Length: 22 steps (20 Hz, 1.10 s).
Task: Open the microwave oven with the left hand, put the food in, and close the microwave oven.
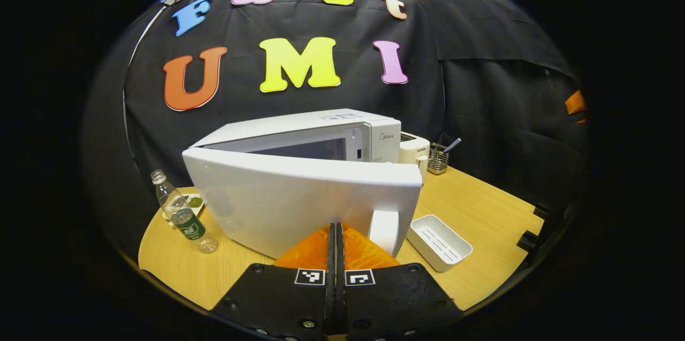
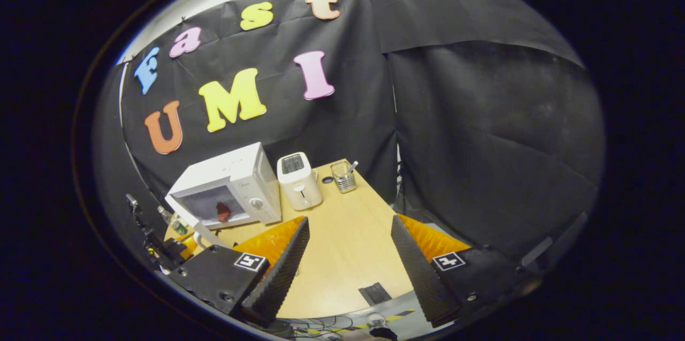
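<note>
Both views are evenly lit from overhead, with a pale bright band above the black cloth wall (image 1: 481, 89) and only soft, faint shadows on the wooden table (image 2: 342, 255). The white microwave oven (image 1: 321, 137) reads bright against that dark cloth, its open door (image 1: 299, 202) showing a mild sheen but no harsh glare. Fisheye distortion bends the lines around the microwave oven, increasingly toward the rims, where detail softens and darkens, while the centre stays sharp.

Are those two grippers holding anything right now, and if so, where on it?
Nothing is held. The left gripper is shut with nothing between its fingers, right behind the microwave door. The right gripper is open above the table.
</note>
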Motion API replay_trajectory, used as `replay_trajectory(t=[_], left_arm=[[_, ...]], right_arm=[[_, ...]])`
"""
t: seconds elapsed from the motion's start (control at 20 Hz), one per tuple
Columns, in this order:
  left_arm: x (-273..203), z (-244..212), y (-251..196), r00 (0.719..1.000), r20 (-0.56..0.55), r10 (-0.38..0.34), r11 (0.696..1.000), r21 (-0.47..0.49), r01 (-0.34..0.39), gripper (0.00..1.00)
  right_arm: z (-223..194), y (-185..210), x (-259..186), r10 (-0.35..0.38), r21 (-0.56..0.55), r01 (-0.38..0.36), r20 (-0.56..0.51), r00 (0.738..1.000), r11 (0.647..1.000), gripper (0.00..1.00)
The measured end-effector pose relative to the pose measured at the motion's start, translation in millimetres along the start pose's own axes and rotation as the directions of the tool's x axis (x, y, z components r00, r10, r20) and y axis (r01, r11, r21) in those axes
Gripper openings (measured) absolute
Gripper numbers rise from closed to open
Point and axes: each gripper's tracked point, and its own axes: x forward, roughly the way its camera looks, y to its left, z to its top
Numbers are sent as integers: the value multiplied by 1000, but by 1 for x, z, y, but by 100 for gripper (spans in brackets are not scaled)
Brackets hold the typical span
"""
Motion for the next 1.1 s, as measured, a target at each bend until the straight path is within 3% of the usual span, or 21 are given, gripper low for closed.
replay_trajectory(t=[0.5,1.1], left_arm=[[70,21,-13,1000,17,13,1000,-24,-13,0],[150,31,-11,997,-3,80,993,-90,-80,0]], right_arm=[[22,-17,29,-8,-44,8,-8,1000,999,99],[36,-30,73,-8,-45,6,-44,999,999,98]])
